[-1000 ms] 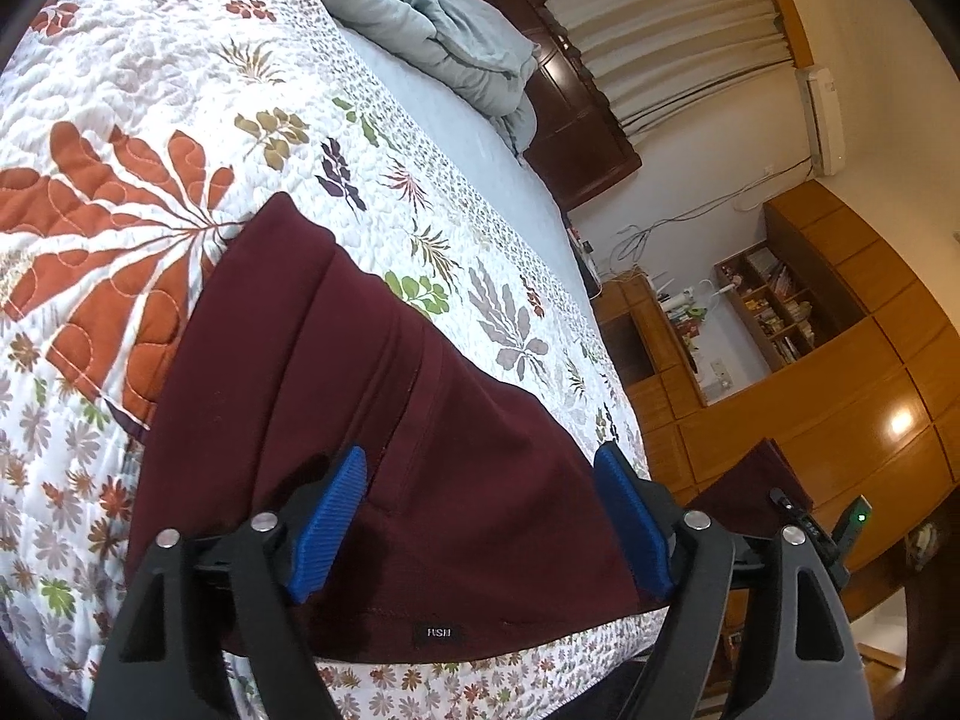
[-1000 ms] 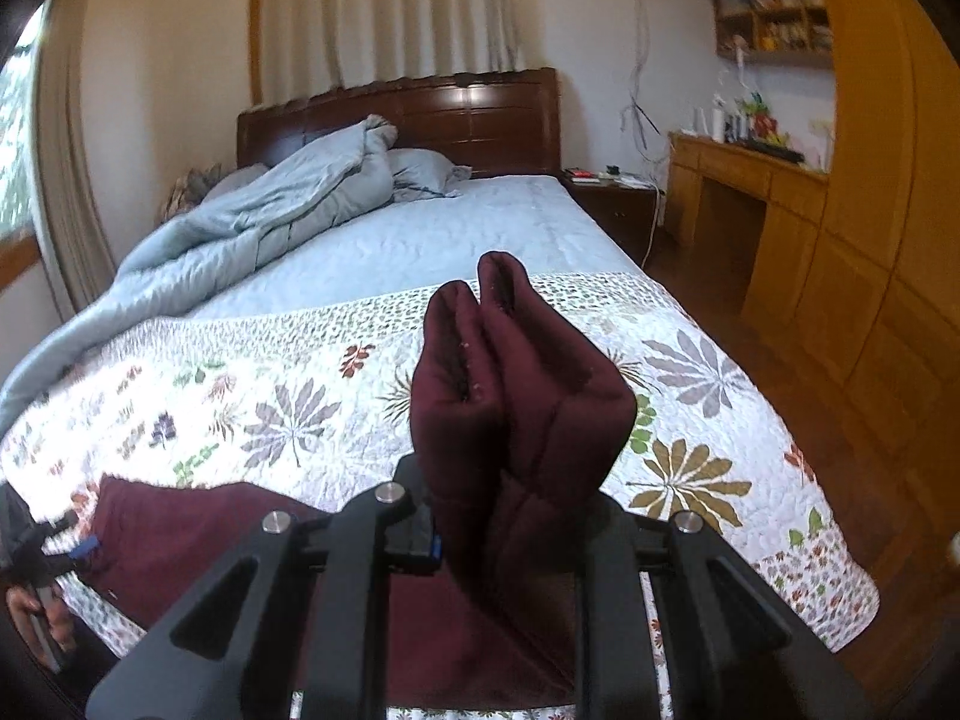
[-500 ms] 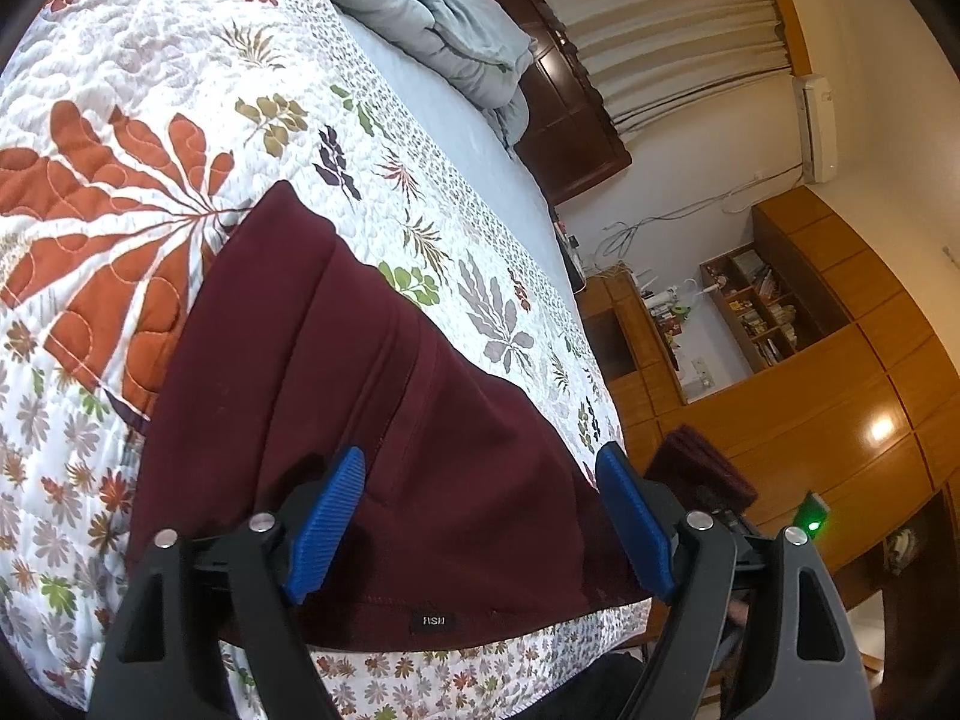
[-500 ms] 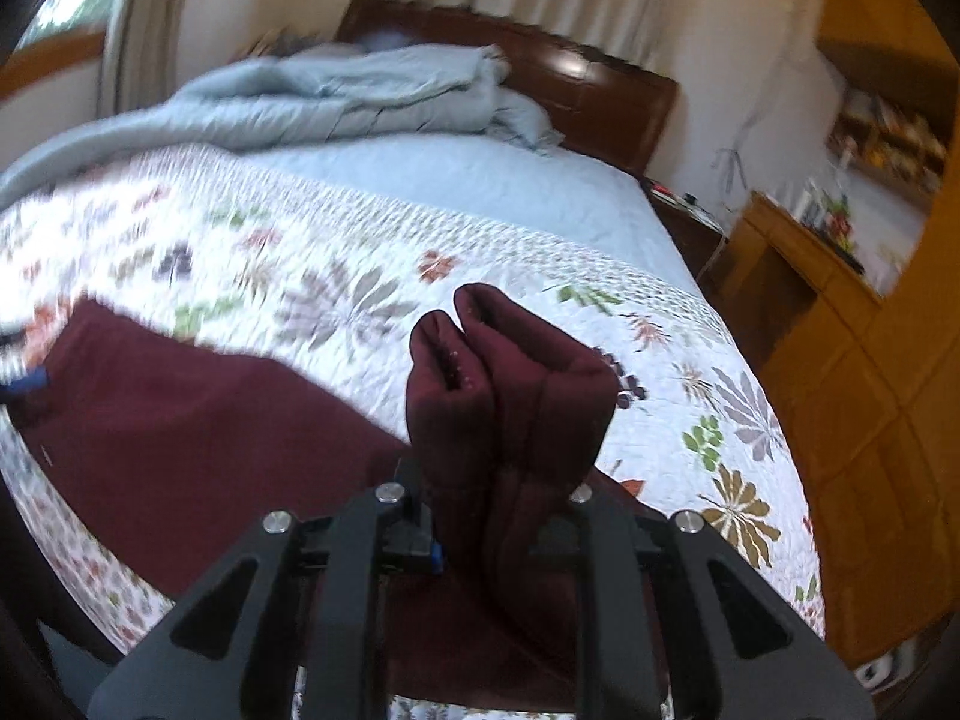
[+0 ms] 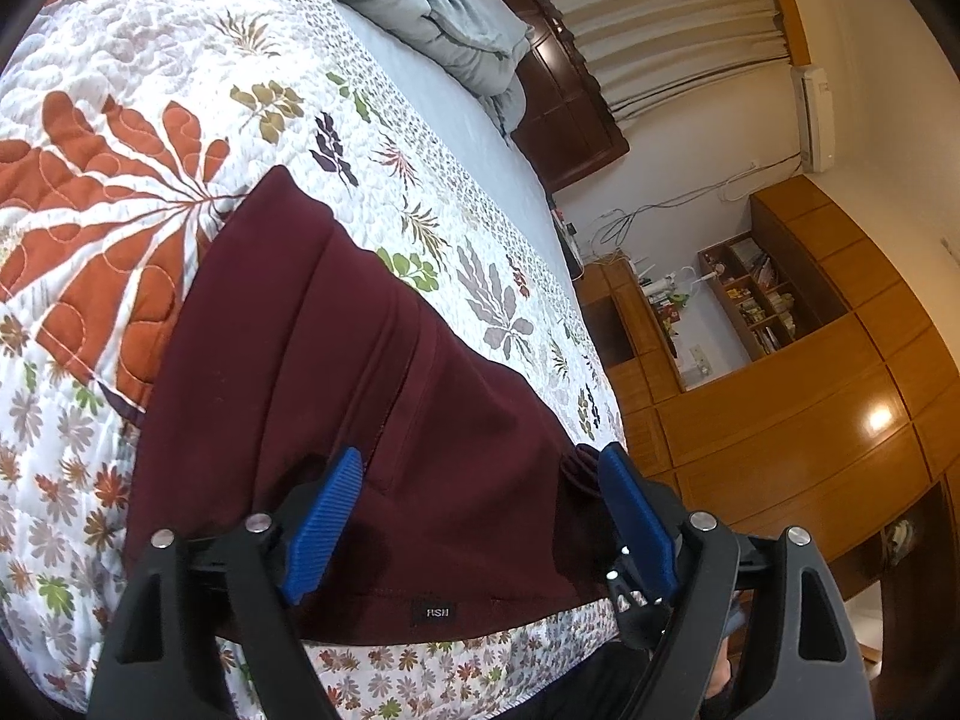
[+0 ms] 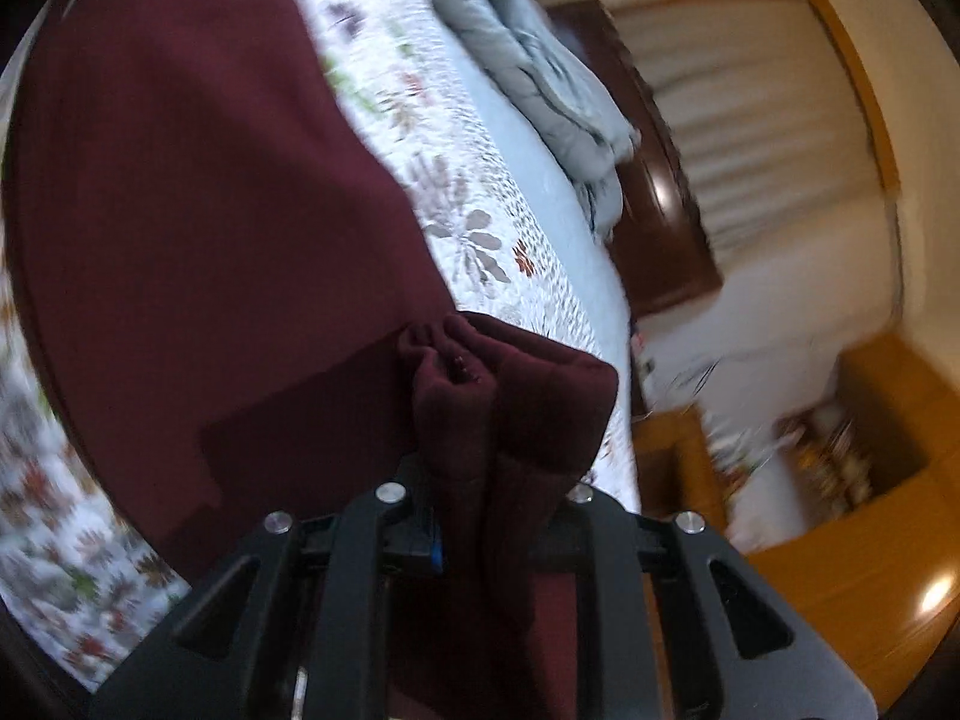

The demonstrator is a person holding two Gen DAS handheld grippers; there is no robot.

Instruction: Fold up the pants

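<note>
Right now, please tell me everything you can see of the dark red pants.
The dark red pants look like soft, thick knit cloth with a small black label at the hem edge. They lie spread on the white floral quilt. One bunched end is pinched in the right gripper. The left gripper, jaws opening, straddles the cloth at the bed edge without pressing it.

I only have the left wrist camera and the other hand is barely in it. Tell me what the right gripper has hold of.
Observer: The right gripper is shut on the pants, clamping a bunched end.
Operator: Say where that bunch sits against the rest.
Observer: In the right wrist view it is at the right edge of the flat spread part, over the quilt. I cannot tell whether it touches.
Operator: Report how clear that view is.
Observer: Blurred, with the room behind smeared.
</note>
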